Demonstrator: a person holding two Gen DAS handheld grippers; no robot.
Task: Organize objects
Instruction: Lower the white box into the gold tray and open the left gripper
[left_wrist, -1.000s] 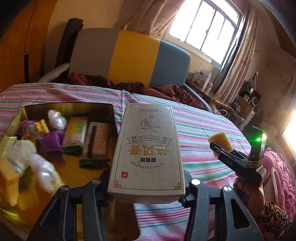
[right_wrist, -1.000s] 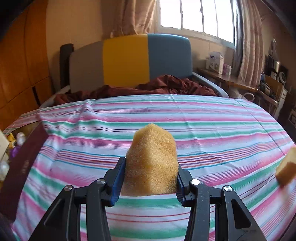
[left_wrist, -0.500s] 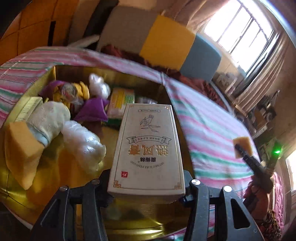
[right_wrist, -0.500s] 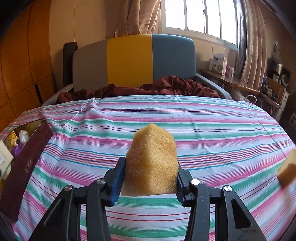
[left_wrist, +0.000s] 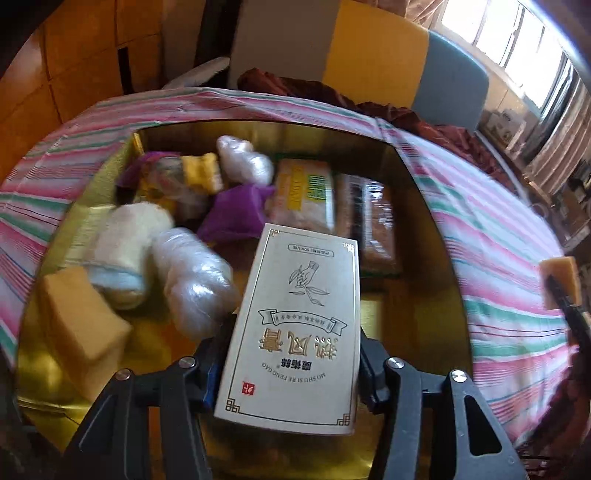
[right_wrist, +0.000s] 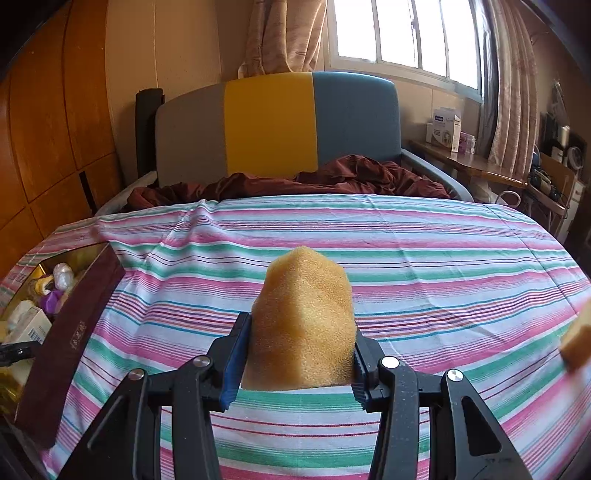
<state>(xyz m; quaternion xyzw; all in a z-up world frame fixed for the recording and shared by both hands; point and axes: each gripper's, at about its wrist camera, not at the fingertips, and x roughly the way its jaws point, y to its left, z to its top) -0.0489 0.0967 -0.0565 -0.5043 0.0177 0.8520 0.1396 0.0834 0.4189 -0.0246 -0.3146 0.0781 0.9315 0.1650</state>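
My left gripper (left_wrist: 291, 373) is shut on a flat beige tea box (left_wrist: 299, 332) with gold lettering and holds it over the open gold-lined box (left_wrist: 428, 206). That box holds several items: a yellow sponge (left_wrist: 74, 325), a white towel roll (left_wrist: 129, 243), plastic-wrapped bundles (left_wrist: 195, 284), a purple cloth (left_wrist: 236, 210) and snack packs (left_wrist: 306, 195). My right gripper (right_wrist: 295, 362) is shut on a yellow sponge (right_wrist: 303, 321) above the striped sheet; it also shows in the left wrist view (left_wrist: 559, 284). The box's maroon side (right_wrist: 70, 332) shows at the left.
The striped sheet (right_wrist: 369, 236) covers a bed with a grey, yellow and blue headboard (right_wrist: 273, 125) and a dark red blanket (right_wrist: 295, 181). Another yellow sponge (right_wrist: 578, 341) lies at the right edge. A cluttered side table (right_wrist: 480, 162) stands right.
My left gripper has moved left and tilted down over the gold-lined box with the tea box in it. My right gripper has held the sponge almost still, panning a little left.
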